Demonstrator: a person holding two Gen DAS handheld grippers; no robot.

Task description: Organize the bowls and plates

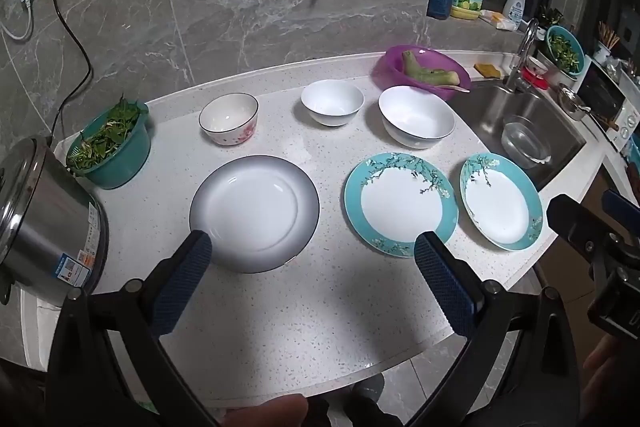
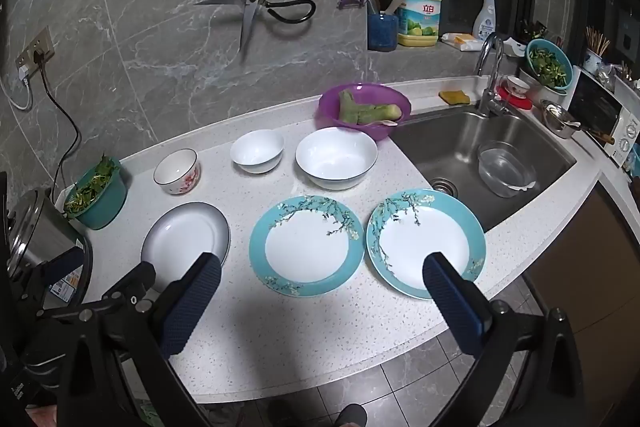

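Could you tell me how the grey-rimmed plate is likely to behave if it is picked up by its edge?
The grey-rimmed plate looks glazed, so probably rigid, slippery and chippable. Lying flat on the counter, its low rim may be hard to get under.

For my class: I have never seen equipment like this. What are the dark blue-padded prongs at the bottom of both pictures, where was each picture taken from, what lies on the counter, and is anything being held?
No robot here: a person holds a two-finger tool in each hand, with a wide-angle camera on each looking along its fingers. One picture comes from the left tool, the other from the right tool. Both stand open above the counter and hold nothing. On it lie a grey-rimmed plate, two teal floral plates, a flowered bowl, a small white bowl and a larger white bowl. A purple basin sits behind; the sink is right.
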